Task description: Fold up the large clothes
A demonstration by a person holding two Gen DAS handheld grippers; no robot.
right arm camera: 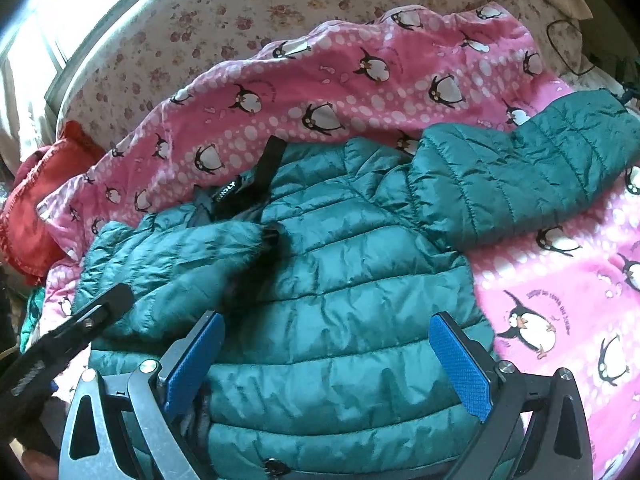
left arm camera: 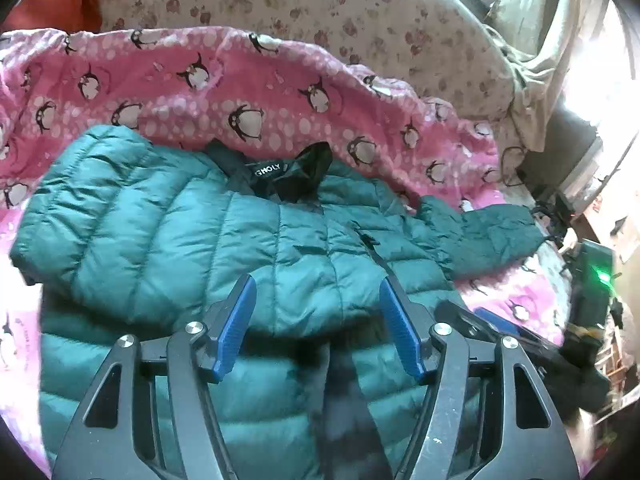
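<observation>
A teal quilted puffer jacket [left arm camera: 192, 240] lies face up on a pink penguin-print blanket [left arm camera: 200, 80], collar and black label away from me. Its left sleeve is folded across the chest; its right sleeve [left arm camera: 488, 236] sticks out to the right. In the right wrist view the jacket [right arm camera: 352, 280] fills the middle, with the outstretched sleeve [right arm camera: 520, 172] at upper right. My left gripper [left arm camera: 318, 292] is open and empty, hovering over the jacket's chest. My right gripper [right arm camera: 328, 324] is open and empty over the jacket's lower body. The left gripper's body shows in the right wrist view [right arm camera: 68, 332].
The blanket [right arm camera: 560, 300] lies on a floral-print bed sheet [left arm camera: 320, 4]. A red cushion [right arm camera: 40, 200] sits at the bed's left. A dark device with a green light [left arm camera: 596, 276] and clutter stand off the bed's right edge. Bright window light comes from the sides.
</observation>
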